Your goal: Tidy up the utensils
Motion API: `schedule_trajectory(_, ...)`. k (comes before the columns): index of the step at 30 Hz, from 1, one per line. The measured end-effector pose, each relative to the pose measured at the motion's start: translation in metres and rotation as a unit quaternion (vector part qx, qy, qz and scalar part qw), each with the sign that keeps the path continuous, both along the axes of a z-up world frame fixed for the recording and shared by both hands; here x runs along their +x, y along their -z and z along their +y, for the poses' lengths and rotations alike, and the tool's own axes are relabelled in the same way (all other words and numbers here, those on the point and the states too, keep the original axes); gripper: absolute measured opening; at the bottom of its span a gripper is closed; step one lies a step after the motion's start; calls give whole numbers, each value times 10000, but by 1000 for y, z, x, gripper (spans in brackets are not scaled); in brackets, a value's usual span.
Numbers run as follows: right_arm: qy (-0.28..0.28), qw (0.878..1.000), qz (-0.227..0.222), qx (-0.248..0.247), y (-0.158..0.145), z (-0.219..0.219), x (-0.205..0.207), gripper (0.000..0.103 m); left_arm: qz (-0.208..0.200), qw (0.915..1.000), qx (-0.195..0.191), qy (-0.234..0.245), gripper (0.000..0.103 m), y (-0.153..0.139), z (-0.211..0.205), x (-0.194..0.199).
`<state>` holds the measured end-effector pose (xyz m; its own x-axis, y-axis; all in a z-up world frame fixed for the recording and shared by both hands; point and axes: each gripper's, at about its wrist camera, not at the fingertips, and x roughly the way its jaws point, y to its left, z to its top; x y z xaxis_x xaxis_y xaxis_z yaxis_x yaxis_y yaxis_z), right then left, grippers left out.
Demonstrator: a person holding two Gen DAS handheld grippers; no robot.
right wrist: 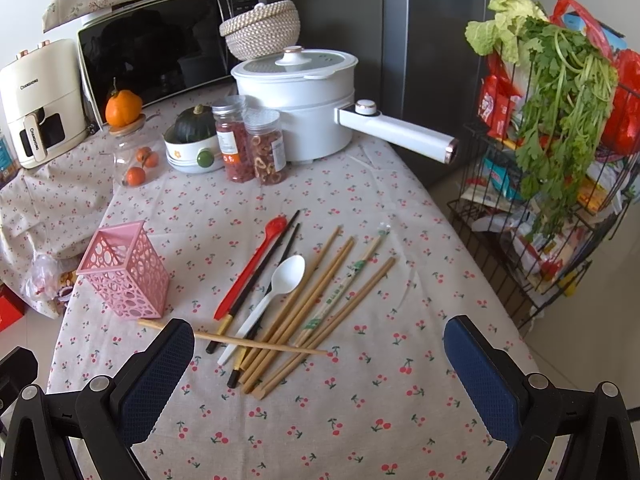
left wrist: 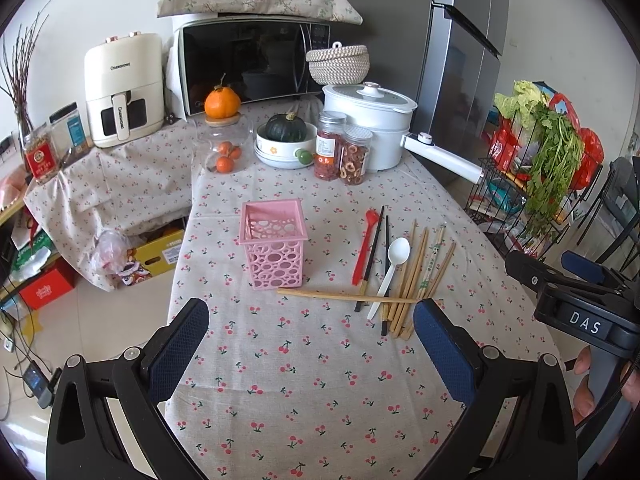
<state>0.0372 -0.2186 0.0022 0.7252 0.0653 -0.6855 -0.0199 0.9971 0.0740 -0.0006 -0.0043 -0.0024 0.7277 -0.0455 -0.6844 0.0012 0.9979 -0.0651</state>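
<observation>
Both grippers hover over the near end of the table (left wrist: 320, 420), nothing picked yet. Left gripper (left wrist: 310, 344): jaws wide apart, empty. Right gripper (right wrist: 320, 364): jaws wide apart, empty, nearest the pile.

Landmark is the pink holder (left wrist: 274, 246): upright, seemingly empty, lattice walls. Everything loose lies right of it, near but not touching:
- red spoon (left wrist: 364, 246), closest to the holder
- two black chopsticks (left wrist: 374, 256) just right of the red spoon
- white spoon (left wrist: 394, 266) lying across the black pair
- bamboo chopsticks (left wrist: 412, 276) fanned further right, one in a printed sleeve (left wrist: 432, 264)
- one stray chopstick (left wrist: 344, 295) lying crosswise in front of the holder, across the near ends of the pile

Handling, my read: all light, stiff, thin. Bamboo gives decent friction on the pads; plastic spoons are likely slicker. Flat on soft cloth, so the pads must press into the cloth to get under. Grip sticks near mid-length so they don't pivot; grip spoons on the handle, not the bowl. The holder looks light and tall, so it may tip if bumped. Take the crosswise stick first, since it seems to pin the others.
</observation>
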Motion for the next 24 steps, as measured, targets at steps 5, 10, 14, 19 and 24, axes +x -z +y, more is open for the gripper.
schedule_trajectory(5,-6,10000,10,-4,0,1,0,103,7,10000,-2,3,103,0,0,0)
schedule_trajectory(10,-3,10000,31,-1,1,1,0,103,-10,10000,4,4,103,0,0,0)
schedule_trajectory(14,-3,10000,59,11,0,1,2,103,-8,10000,12,-14,103,0,0,1)
schedule_trajectory(19,-16,10000,77,12,0,1,2,103,-10,10000,17,-12,103,-1,1,1)
schedule_trajectory(24,-11,9999,106,86,0,-1,3,103,-27,10000,15,-16,103,-1,2,0)
